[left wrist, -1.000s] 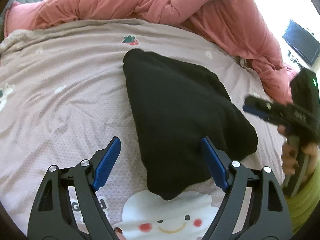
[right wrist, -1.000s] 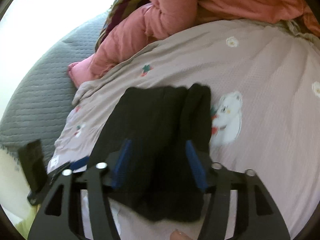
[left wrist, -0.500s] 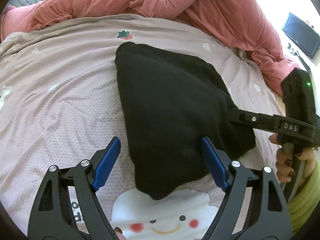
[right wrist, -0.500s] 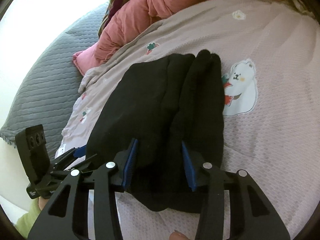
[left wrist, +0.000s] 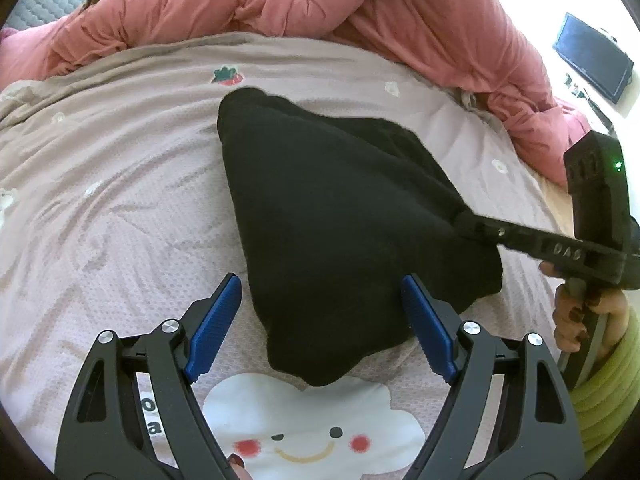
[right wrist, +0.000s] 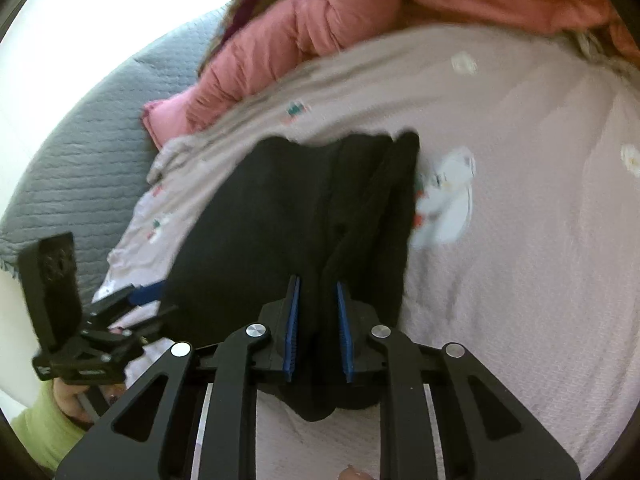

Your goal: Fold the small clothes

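Note:
A folded black garment (left wrist: 344, 216) lies on the pink bedsheet (left wrist: 120, 200). My left gripper (left wrist: 320, 320) is open, its blue pads on either side of the garment's near corner, just above it. My right gripper (right wrist: 318, 328) is shut on a fold at the garment's (right wrist: 272, 232) near edge. In the left wrist view the right gripper (left wrist: 472, 226) reaches in from the right and pinches the garment's right edge. The left gripper also shows at the left of the right wrist view (right wrist: 140, 300).
A rumpled pink duvet (left wrist: 320, 4) lies along the far side of the bed. A grey quilted cover (right wrist: 80, 152) lies to the left. A dark monitor (left wrist: 592, 60) stands at the far right. The sheet has printed cartoon figures (left wrist: 308, 420).
My right gripper has moved onto the garment's edge and closed on it, from wide open a second ago. My left gripper has stayed open and drifted slightly.

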{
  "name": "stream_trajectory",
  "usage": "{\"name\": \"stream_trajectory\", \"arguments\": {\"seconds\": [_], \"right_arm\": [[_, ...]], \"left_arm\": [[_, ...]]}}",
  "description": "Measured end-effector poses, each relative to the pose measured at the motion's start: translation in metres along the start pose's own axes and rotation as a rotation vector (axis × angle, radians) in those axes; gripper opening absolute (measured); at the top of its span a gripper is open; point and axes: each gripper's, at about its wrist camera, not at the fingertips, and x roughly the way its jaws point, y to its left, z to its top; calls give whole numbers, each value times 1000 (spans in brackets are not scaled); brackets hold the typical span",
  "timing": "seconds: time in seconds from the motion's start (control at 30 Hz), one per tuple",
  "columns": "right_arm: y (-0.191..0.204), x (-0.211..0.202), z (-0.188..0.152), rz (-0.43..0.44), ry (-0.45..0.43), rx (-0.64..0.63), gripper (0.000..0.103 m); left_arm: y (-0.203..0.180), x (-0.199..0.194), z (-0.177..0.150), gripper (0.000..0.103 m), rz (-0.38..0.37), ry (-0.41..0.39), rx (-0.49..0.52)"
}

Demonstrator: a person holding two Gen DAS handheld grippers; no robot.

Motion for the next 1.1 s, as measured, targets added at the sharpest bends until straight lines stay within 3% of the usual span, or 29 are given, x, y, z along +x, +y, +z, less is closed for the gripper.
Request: {"name": "stream_trajectory", "arguments": {"seconds": [0.07, 0.1, 0.37, 0.57, 0.63, 0.73, 0.8, 0.9, 1.1], "right_arm": [[0, 4, -1, -35, 2, 3, 32], [0, 4, -2, -67, -2, 0, 43], [12, -2, -9, -194, -28, -65, 55], [14, -12, -14, -230, -65, -55, 66], [19, -23, -15, -249, -104, -61, 78], [30, -42, -19, -256, -163, -83, 83], [38, -54, -21, -267, -206, -96, 98], [51, -70, -25, -288, -269, -134, 98], [75, -92, -40, -342, -375, -193, 98]], "left_arm": [[2, 4, -2, 74, 12, 14, -4], [2, 4, -2, 74, 10, 16, -6], [6, 4, -3, 74, 6, 20, -11], [9, 2, -4, 74, 3, 16, -20], [11, -2, -4, 74, 6, 9, -22], [11, -10, -3, 79, 6, -7, -27], [11, -19, -4, 84, 6, -25, -25], [8, -31, -7, 93, 19, -49, -13], [6, -56, -21, 93, 78, -95, 9]]}}
